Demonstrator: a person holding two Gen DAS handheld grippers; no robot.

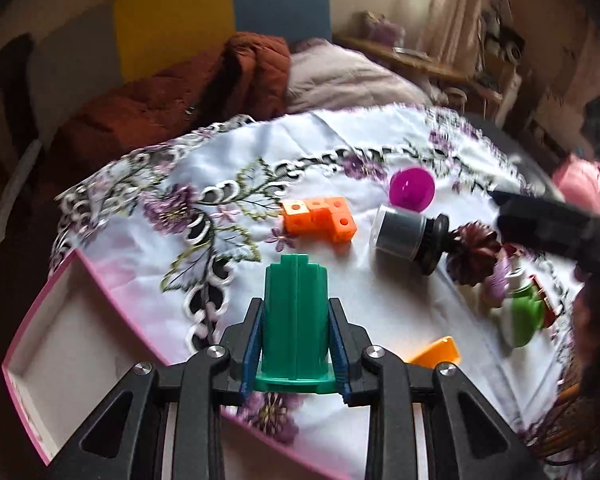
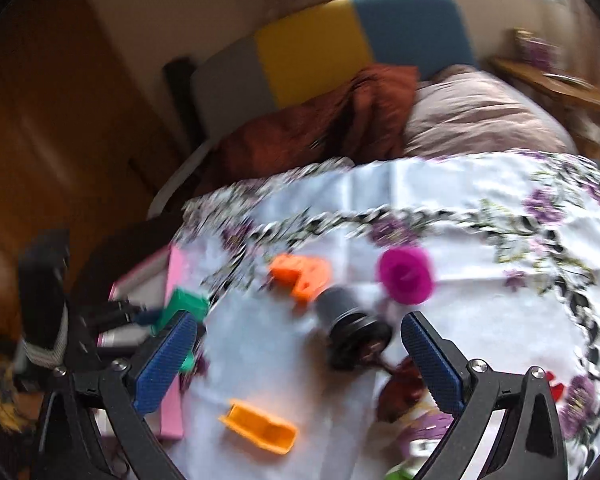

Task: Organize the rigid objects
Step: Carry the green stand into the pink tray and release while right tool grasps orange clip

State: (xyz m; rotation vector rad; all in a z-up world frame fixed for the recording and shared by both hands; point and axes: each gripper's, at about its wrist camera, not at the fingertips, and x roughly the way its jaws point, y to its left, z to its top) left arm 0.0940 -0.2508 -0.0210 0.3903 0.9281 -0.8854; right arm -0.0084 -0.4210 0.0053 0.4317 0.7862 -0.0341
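Observation:
My left gripper (image 1: 296,312) is shut on a green plastic cylinder piece (image 1: 295,316), held above the tablecloth beside the pink-edged open box (image 1: 56,344). The green piece also shows in the right wrist view (image 2: 182,308) near the box (image 2: 172,280). My right gripper (image 2: 300,340) is open and empty, hovering over the table above a grey-and-black cylinder (image 2: 348,328). On the cloth lie orange cubes (image 1: 320,218), a magenta ball (image 1: 412,190), the grey cylinder (image 1: 408,238), a yellow-orange piece (image 2: 260,428) and a green-and-white bottle (image 1: 520,312).
A dark pine cone (image 1: 474,252) lies next to the grey cylinder. The floral tablecloth (image 1: 228,208) covers a round table. Beyond it are a bed with brown and mauve bedding (image 1: 220,88) and a wooden shelf (image 1: 412,60).

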